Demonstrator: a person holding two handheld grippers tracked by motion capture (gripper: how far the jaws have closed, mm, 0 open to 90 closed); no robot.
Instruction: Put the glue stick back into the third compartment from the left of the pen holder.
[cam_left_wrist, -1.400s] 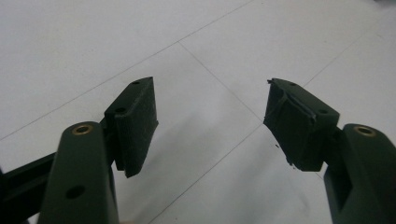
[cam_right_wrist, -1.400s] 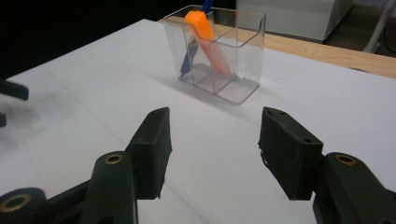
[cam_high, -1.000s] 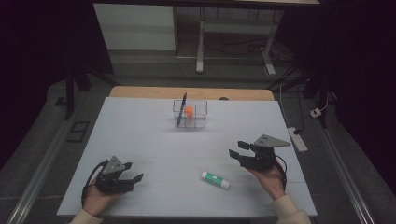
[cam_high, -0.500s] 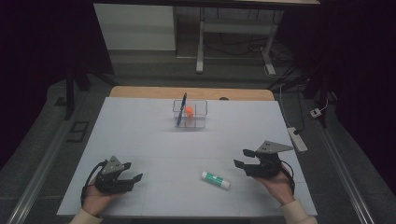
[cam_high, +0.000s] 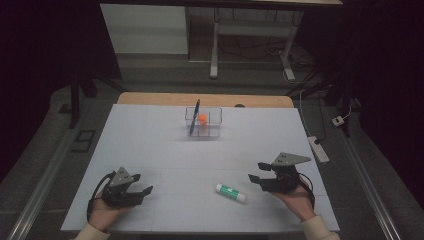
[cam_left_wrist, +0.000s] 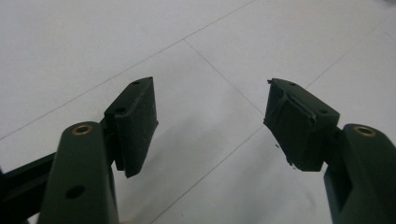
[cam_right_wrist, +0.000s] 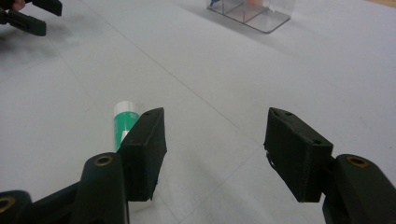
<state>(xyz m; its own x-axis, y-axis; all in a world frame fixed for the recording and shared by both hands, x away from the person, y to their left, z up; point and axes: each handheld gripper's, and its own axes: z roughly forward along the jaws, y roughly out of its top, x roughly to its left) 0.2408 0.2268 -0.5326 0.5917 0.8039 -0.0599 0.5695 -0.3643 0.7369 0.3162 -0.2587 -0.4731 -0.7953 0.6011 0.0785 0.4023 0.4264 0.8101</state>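
Note:
A green and white glue stick (cam_high: 230, 192) lies flat on the white table (cam_high: 165, 150), near the front edge. My right gripper (cam_high: 256, 171) rests just to its right, pointing left. Its jaws have just been opening and stand open with nothing between them. In the right gripper view the glue stick (cam_right_wrist: 123, 119) lies beyond and beside the left jaw of the right gripper (cam_right_wrist: 215, 140), apart from it. My left gripper (cam_high: 141, 183) sits at the front left, open over bare table, as the left gripper (cam_left_wrist: 212, 121) view confirms.
A clear plastic box (cam_high: 204, 122) with compartments stands at the back middle. It holds a dark pen (cam_high: 194, 116) leaning upright and a small orange thing (cam_high: 203, 119). A white power strip (cam_high: 318, 148) lies off the table's right edge.
My right gripper has drawn back slightly toward the near edge and its jaws stand a little wider. The glue stick and the left gripper have not moved.

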